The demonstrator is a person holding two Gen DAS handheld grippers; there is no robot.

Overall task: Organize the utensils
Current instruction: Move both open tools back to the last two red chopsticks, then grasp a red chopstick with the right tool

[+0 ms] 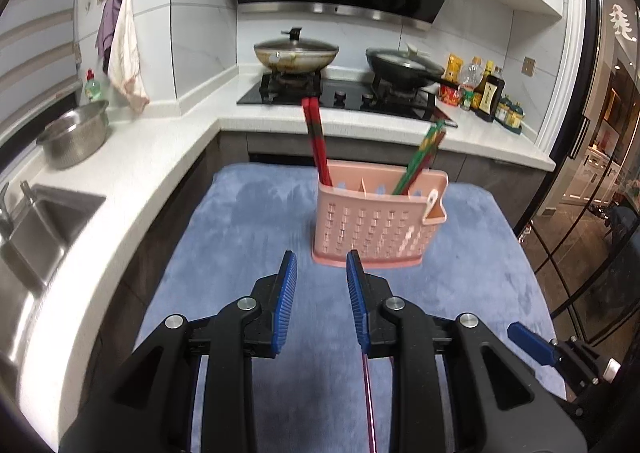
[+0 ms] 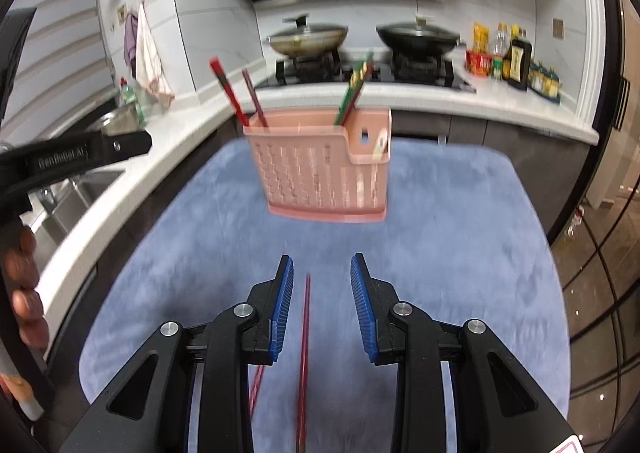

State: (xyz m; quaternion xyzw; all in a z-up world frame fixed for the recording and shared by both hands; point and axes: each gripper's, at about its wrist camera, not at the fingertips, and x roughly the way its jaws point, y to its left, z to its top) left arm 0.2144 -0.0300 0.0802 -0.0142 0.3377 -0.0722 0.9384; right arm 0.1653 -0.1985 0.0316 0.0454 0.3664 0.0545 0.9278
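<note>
Both hand-held grippers, left [image 1: 322,259] and right [image 2: 322,263], narrowly apart, empty. Loose chopstick [image 2: 306,317] on blue mat between right's jaws; pink holder [image 2: 320,173] at 12 o'clock. Risk: thin stick slips, rolls.

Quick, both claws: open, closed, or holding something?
Left claw: open, holding nothing.
Right claw: open, empty; a red chopstick lies below its gap.

A pink perforated plastic utensil holder [image 1: 376,221] stands upright on a blue plush mat [image 1: 248,237], red chopsticks [image 1: 318,141] leaning in its left compartment, green-and-red chopsticks [image 1: 420,159] in its right. Two loose red chopsticks [image 2: 306,341] lie on the mat nearby.
</note>
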